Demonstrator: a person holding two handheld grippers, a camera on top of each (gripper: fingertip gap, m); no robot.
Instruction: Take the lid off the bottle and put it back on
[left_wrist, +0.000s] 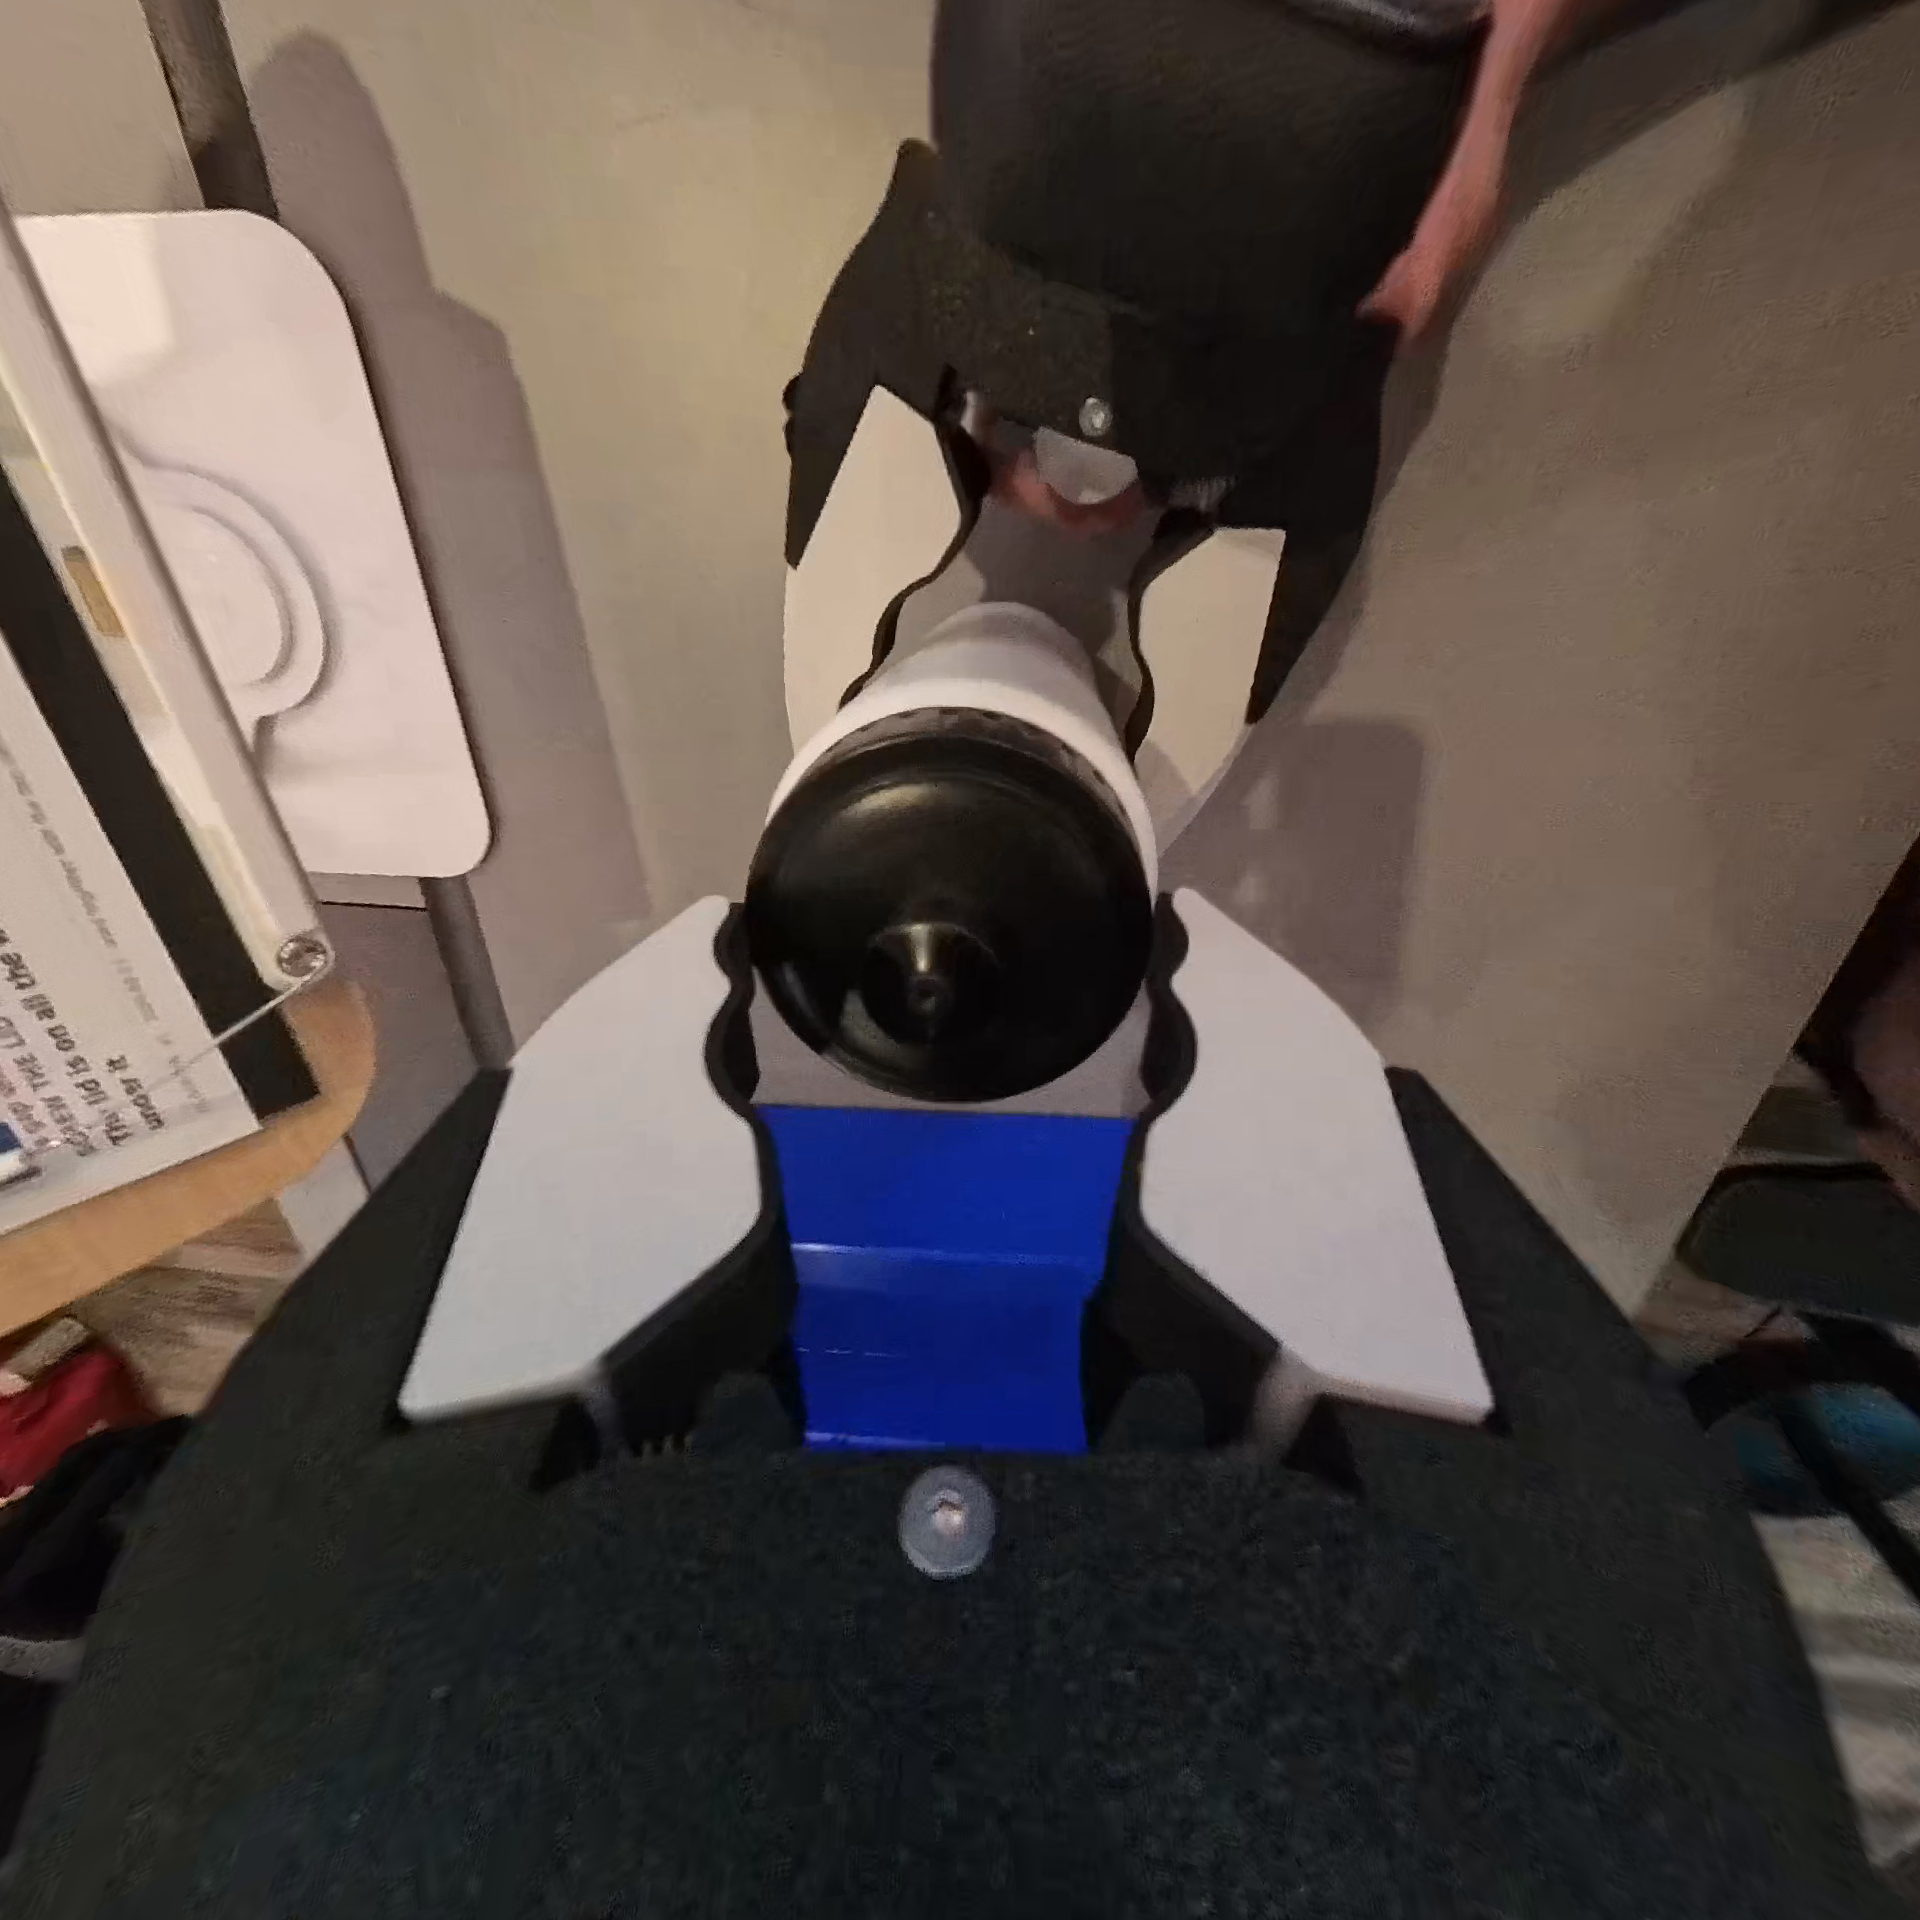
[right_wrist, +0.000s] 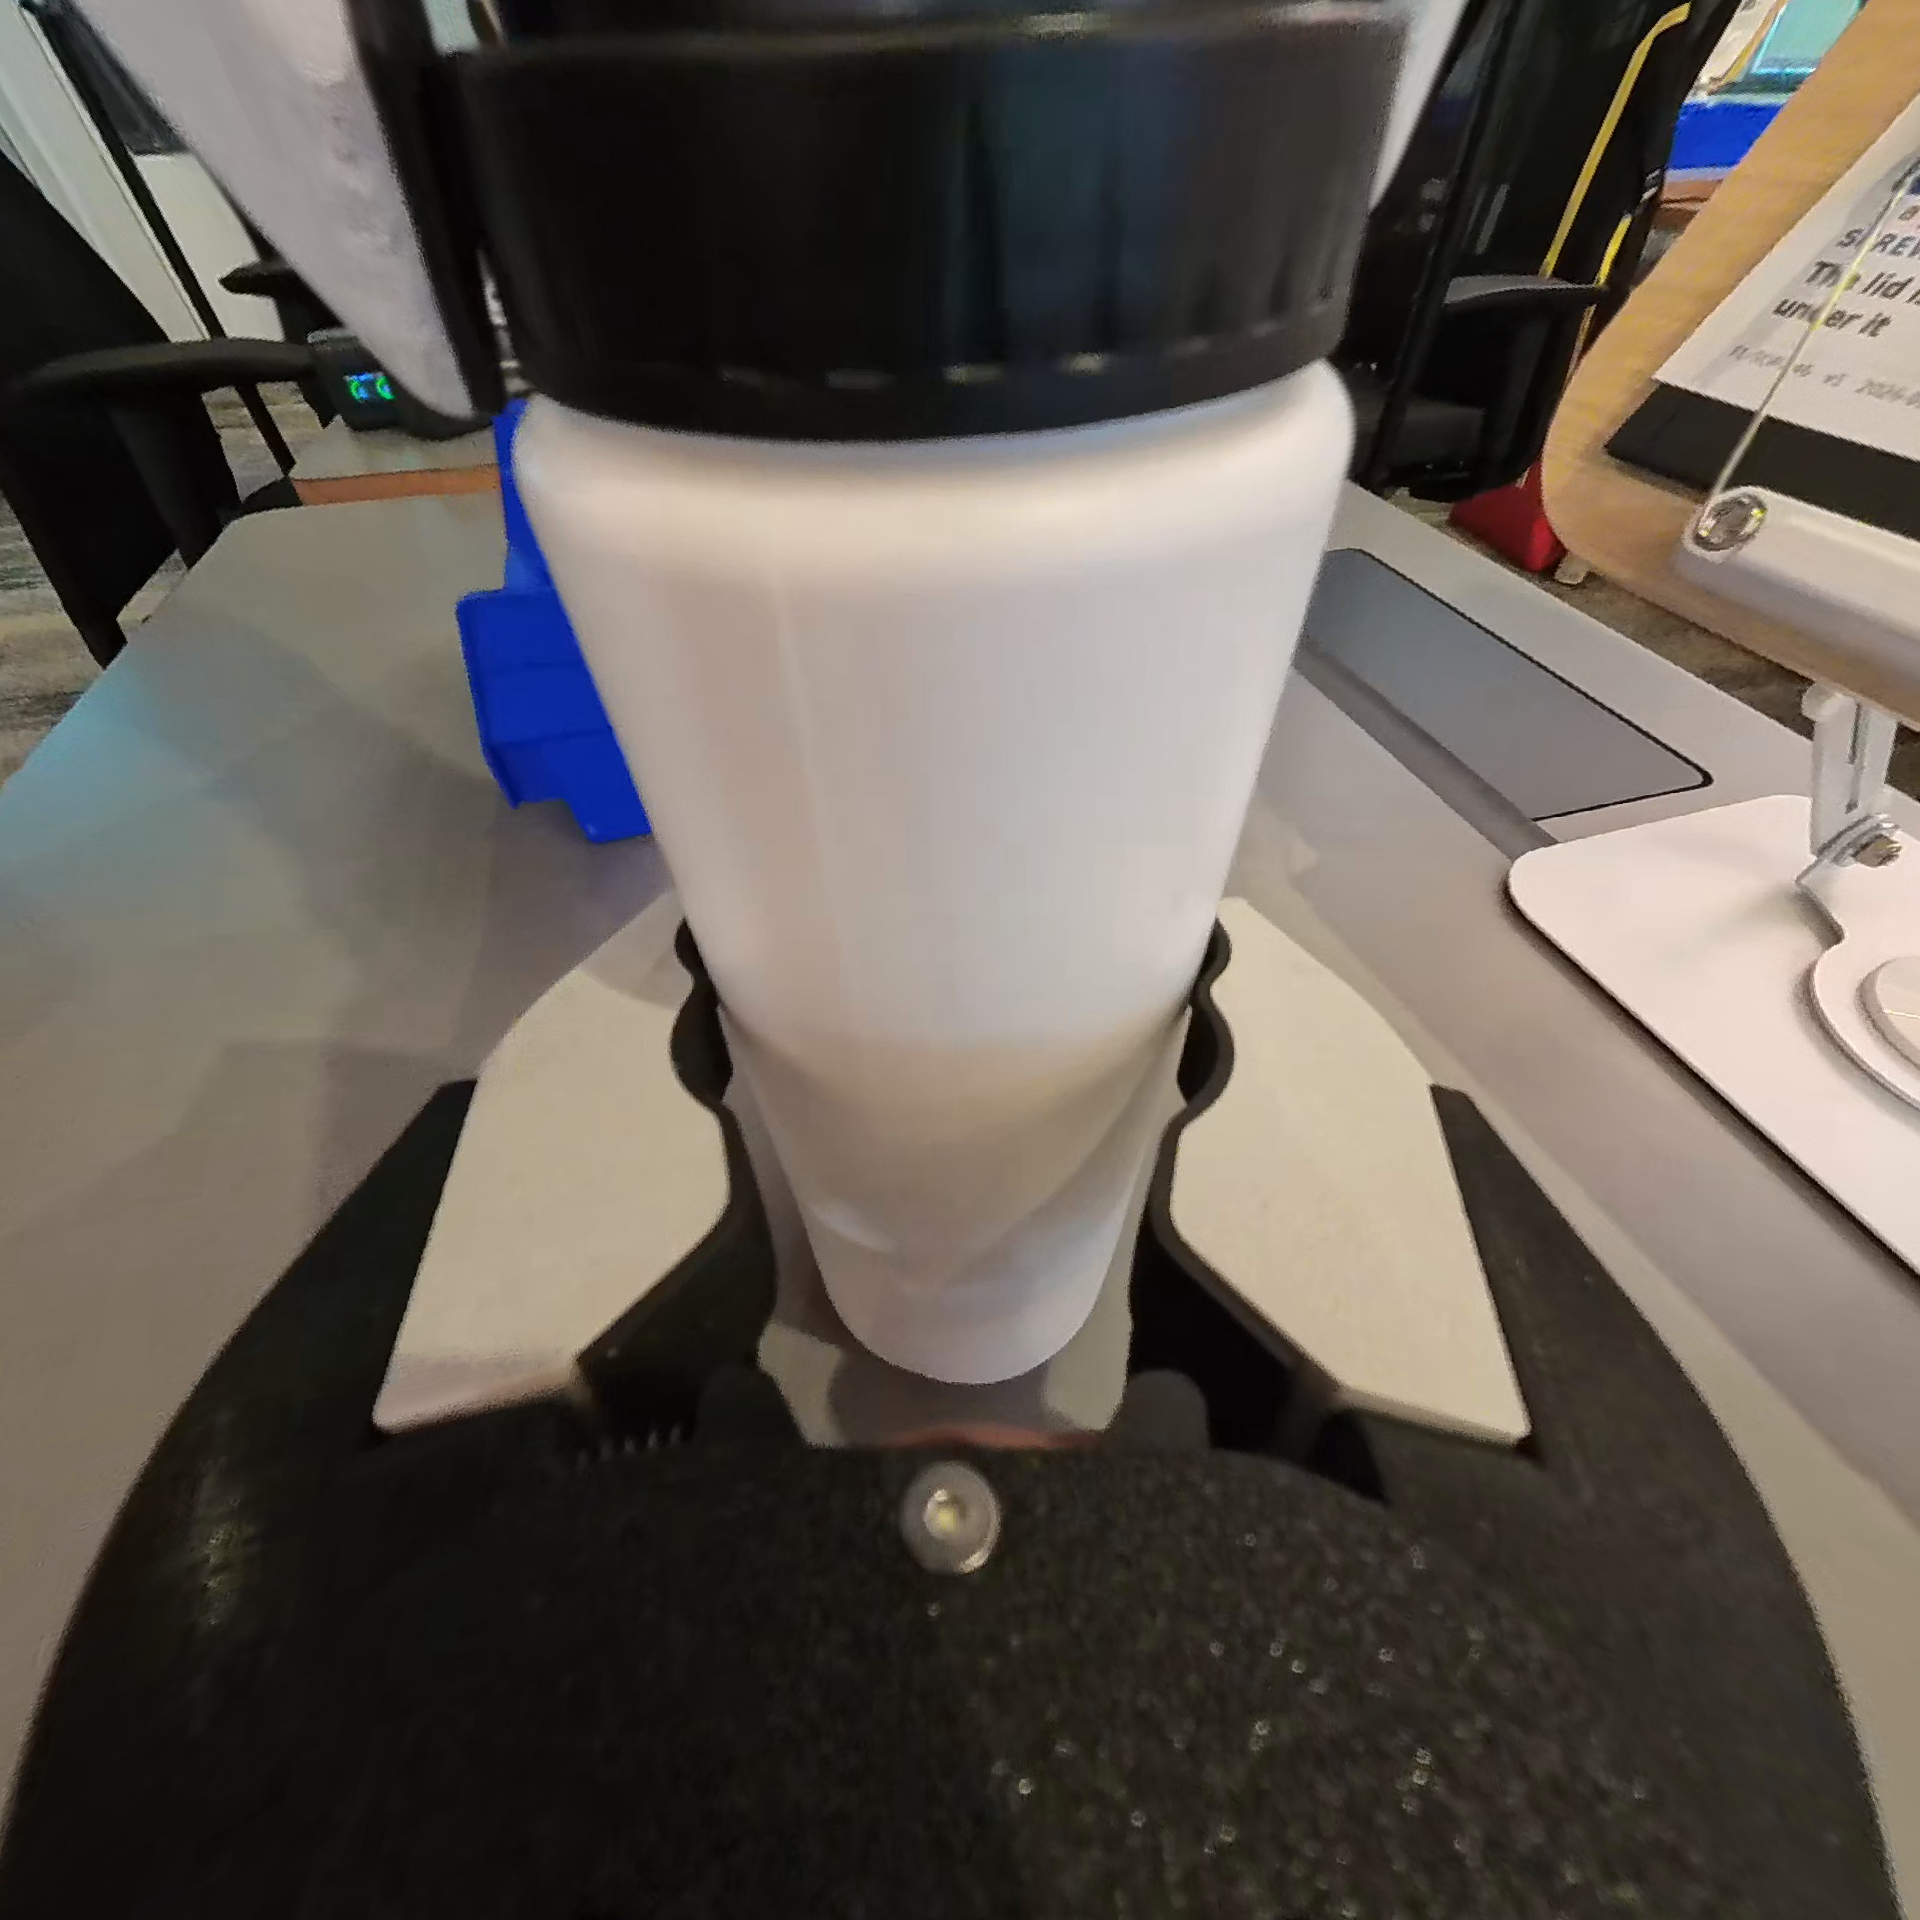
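Note:
A white bottle (right_wrist: 935, 727) with a black lid (right_wrist: 914, 208) screwed on stands tilted on the grey table (right_wrist: 260, 831). In the left wrist view I look down on the lid (left_wrist: 951, 914). My left gripper (left_wrist: 951, 935) is shut on it, with both pads against its rim. One left finger (right_wrist: 312, 187) also shows in the right wrist view. My right gripper (right_wrist: 951, 966) reaches around the lower bottle body. The left wrist view shows the right gripper (left_wrist: 997, 717) with a gap between one pad and the bottle (left_wrist: 987, 675), so it is open.
A blue plastic block (right_wrist: 530, 675) lies on the table behind the bottle and also shows under the lid (left_wrist: 935, 1247). A white sign stand base (right_wrist: 1662, 987) with a clear sign holder (left_wrist: 104, 831) is at one side. A person's hand (left_wrist: 1434, 239) holds the right gripper. Black chairs (right_wrist: 156, 364) stand beyond the table.

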